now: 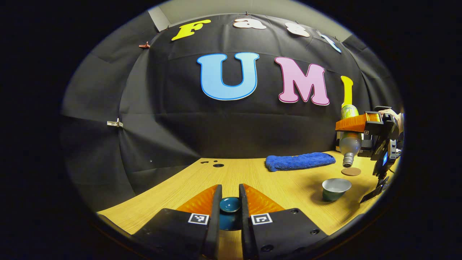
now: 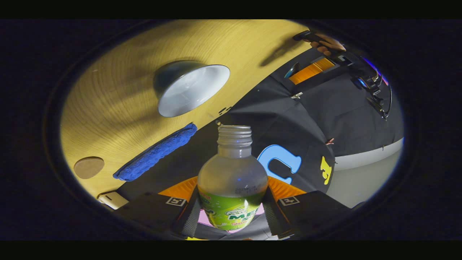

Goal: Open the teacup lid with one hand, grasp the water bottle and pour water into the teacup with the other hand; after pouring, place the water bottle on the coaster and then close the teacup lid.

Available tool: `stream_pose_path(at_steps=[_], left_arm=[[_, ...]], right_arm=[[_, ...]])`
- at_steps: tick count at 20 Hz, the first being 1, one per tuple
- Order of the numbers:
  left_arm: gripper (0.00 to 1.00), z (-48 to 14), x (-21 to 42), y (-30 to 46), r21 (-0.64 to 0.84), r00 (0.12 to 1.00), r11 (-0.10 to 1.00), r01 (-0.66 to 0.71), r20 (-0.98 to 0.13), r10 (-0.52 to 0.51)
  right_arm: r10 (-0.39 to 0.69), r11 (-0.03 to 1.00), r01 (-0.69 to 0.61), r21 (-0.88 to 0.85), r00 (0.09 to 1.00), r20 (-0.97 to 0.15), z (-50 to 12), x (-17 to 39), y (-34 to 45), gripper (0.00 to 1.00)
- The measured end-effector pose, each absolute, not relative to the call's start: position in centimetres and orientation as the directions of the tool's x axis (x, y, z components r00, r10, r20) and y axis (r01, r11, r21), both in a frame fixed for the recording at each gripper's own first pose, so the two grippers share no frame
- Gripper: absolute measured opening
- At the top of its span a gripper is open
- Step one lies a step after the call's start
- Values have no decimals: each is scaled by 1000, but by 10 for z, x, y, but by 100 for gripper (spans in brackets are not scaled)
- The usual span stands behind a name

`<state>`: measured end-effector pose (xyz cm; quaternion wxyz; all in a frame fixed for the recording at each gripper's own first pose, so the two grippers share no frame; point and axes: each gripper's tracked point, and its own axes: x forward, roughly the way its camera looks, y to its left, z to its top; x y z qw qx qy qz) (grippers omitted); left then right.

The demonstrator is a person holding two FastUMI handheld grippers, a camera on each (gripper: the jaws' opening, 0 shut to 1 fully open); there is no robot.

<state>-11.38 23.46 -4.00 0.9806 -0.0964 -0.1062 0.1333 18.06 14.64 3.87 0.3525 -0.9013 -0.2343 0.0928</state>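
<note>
Currently:
Left gripper [image 1: 230, 202]: my jaws pinch the teacup lid [image 1: 230, 204].
Right gripper [image 2: 231, 211]: jaws clamp the inverted water bottle [image 2: 232, 184].
Risk: I may spill beside the teacup [image 2: 193, 90] if the mouth drifts.

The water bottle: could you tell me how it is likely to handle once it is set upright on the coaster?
The water bottle looks nearly empty, so probably light. It is tall and narrow, so likely tippy on the small coaster. Its smooth rounded wall may slip between the right gripper fingers.

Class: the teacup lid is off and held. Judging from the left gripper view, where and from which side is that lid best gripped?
Grip the lid across its rim, coming level from the side with one of the fingers on each edge, as the left gripper does. It is a shallow round dish, so opposite edges are probably its firmest hold.
</note>
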Motion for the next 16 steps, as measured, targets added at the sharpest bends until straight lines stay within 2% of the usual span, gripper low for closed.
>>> stream_pose_path(at_steps=[4, 9, 16], left_arm=[[28, -39, -114, 235, -218, 941, 945, -244, 182, 285], [28, -39, -114, 235, -218, 941, 945, -245, 181, 285], [28, -40, -114, 237, -220, 937, 941, -258, 178, 299]], right_arm=[[470, -623, 347, -701, 882, 19, 45, 181, 142, 78], [431, -524, 287, -802, 902, 42, 44, 178, 139, 78], [377, -261, 191, -946, 922, 82, 65, 159, 132, 78]])
